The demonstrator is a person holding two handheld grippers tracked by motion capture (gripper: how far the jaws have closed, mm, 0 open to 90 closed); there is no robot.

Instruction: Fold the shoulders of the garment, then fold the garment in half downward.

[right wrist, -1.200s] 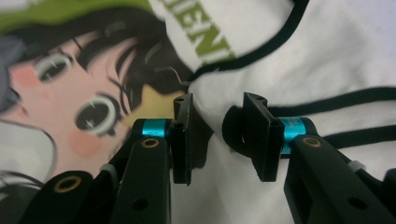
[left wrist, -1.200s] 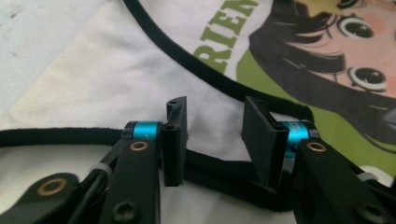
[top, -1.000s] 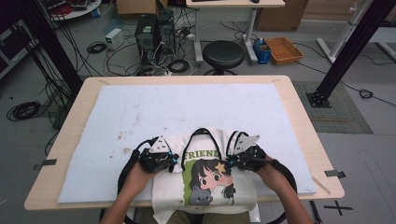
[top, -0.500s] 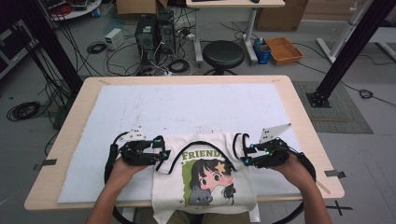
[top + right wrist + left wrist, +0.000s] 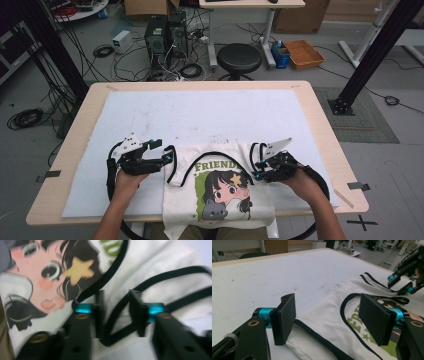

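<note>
White black-trimmed cartoon-print shirt [image 5: 220, 190] lies flat, overhanging the table's near edge.

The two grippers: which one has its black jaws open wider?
The left gripper, at the sleeveless white shirt with black trim: its jaws stand far apart over the armhole edge. The right gripper has a narrower gap, with a black-trimmed strap lying loose in it.
</note>
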